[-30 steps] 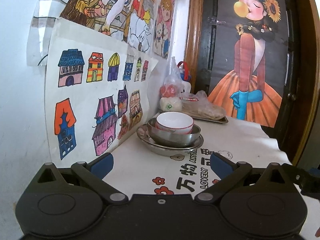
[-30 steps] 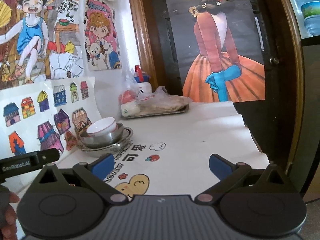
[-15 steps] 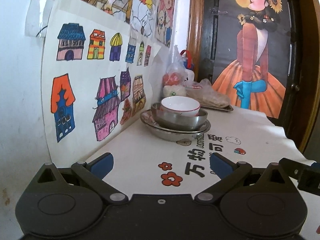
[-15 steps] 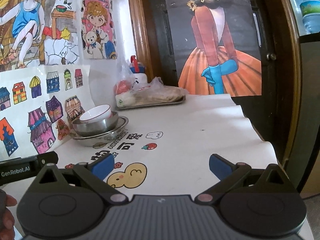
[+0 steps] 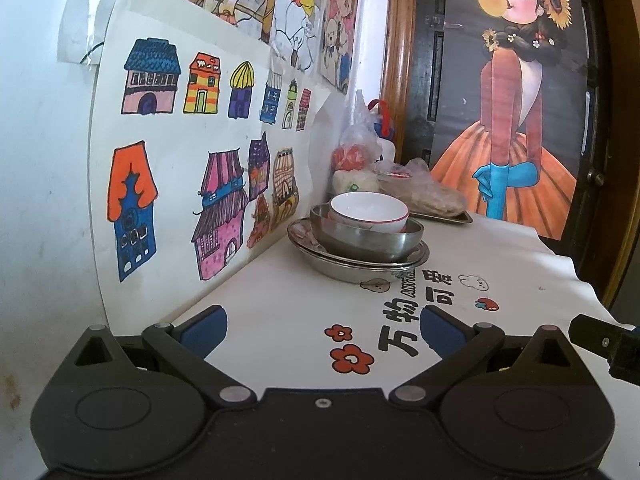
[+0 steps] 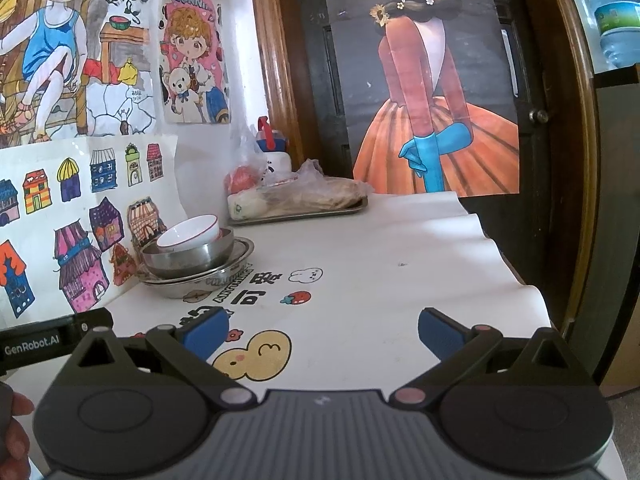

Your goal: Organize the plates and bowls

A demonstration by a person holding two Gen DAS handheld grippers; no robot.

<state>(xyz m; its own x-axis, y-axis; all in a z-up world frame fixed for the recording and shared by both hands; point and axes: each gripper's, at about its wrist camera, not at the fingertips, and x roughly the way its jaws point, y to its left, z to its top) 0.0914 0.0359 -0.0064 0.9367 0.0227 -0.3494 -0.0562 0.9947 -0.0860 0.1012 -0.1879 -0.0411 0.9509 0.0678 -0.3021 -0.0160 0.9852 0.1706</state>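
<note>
A white bowl [image 5: 370, 212] with a red rim line sits inside a steel bowl [image 5: 366, 238], which rests on a steel plate [image 5: 352, 268] by the wall. The same stack shows in the right wrist view: white bowl [image 6: 190, 232], steel bowl [image 6: 188, 260], steel plate [image 6: 208, 280]. My left gripper [image 5: 320, 326] is open and empty, well short of the stack. My right gripper [image 6: 320, 326] is also open and empty, to the right of the stack and back from it.
A metal tray [image 6: 304, 212] with bagged food [image 6: 316, 196] and a plastic bag of items [image 5: 356, 148] stand at the table's far end. Drawings cover the wall [image 5: 192, 152] on the left. The tablecloth edge [image 6: 520, 276] drops off on the right near a door [image 6: 532, 120].
Both grippers have drawn back and sunk lower toward the table, so the stack looks farther off. The bowls and plate have not moved.
</note>
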